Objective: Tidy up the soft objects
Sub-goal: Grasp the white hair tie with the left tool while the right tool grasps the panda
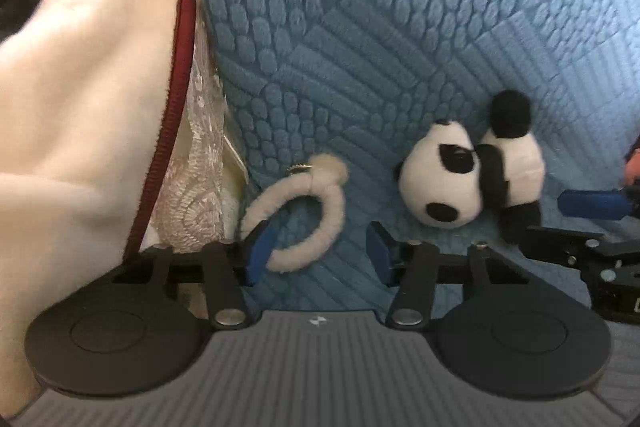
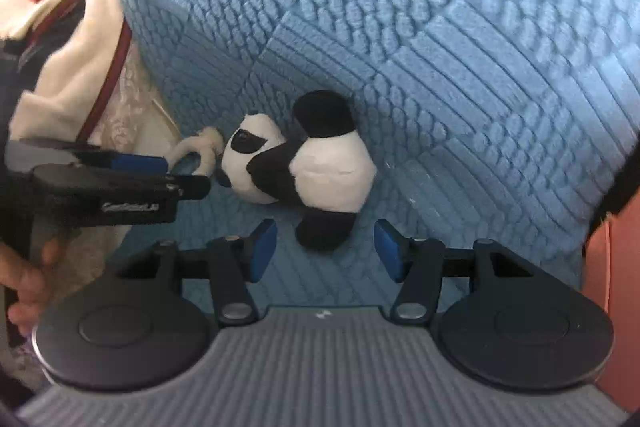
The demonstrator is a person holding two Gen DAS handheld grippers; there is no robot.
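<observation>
Everything lies on a blue quilted bedspread (image 1: 400, 27), and the panda toy (image 1: 472, 171) makes the handiest landmark on it. Largest is the cream cushion with dark red piping (image 1: 80, 87), heaped well to the left of the panda with a bit of lace showing under its edge. The panda itself lies on its side, and just to its left sits a small fluffy cream ring (image 1: 316, 211) with a metal clasp. The left tool (image 1: 316, 251) has its jaws half spread around the ring's near arc; one blue pad (image 1: 262, 247) sits inside the loop, but neither pad looks to be pressing yet, so I'd call it open. The right tool (image 2: 326, 249) is likewise half spread and empty, its pads flanking the panda's black foot without touching. To do this well, I'd say each tool should sink a little further before pinching: the right one ought to take the panda's body or leg squarely rather than the tip of the foot, which could slip, and the left should pinch the ring's fluffy band, away from the clasp. With both tools so close together beside the panda, pinching and lifting one at a time would keep them from knocking.
</observation>
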